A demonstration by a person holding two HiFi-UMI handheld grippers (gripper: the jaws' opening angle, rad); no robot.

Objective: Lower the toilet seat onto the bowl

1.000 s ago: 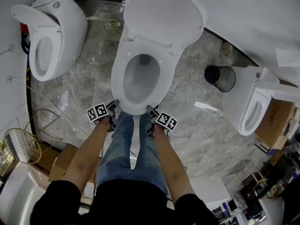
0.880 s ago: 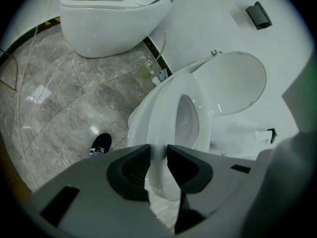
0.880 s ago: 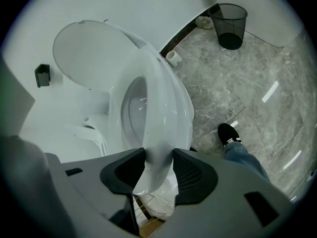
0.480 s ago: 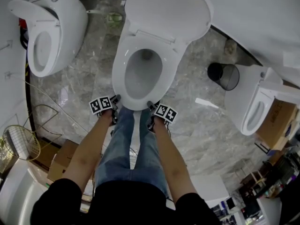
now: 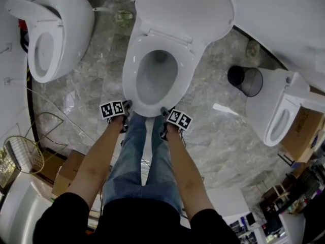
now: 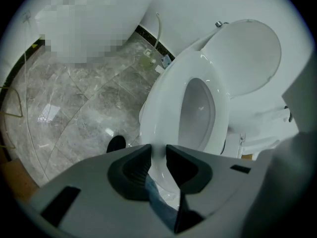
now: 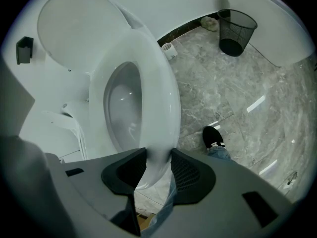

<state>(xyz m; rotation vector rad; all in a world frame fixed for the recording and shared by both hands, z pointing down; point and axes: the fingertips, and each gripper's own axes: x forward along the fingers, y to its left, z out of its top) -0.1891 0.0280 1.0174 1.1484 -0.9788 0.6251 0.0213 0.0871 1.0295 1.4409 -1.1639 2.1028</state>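
The white toilet seat (image 5: pixel 133 70) lies over the bowl (image 5: pixel 155 80), and the lid (image 5: pixel 188 9) stands up behind it. My left gripper (image 5: pixel 125 107) grips the seat's front rim on the left. My right gripper (image 5: pixel 165 112) grips it on the right. In the left gripper view the seat (image 6: pixel 171 98) runs away from the left gripper (image 6: pixel 158 152), whose pads press on the rim. In the right gripper view the seat (image 7: pixel 153 83) sits between the pads of the right gripper (image 7: pixel 158 157), whose jaws are closing on it.
A second toilet (image 5: pixel 51 29) stands at the left and a third (image 5: pixel 284 111) at the right. A black mesh bin (image 5: pixel 245 80) is on the marble floor between. Cardboard boxes (image 5: pixel 66 174) and a wire basket (image 5: pixel 20 156) lie lower left. The person's legs (image 5: pixel 142 151) are in front of the bowl.
Both grippers stay on the seat's front rim. Toilet and grippers sit slightly higher in the head view than a second ago; the lid fills more of the top.
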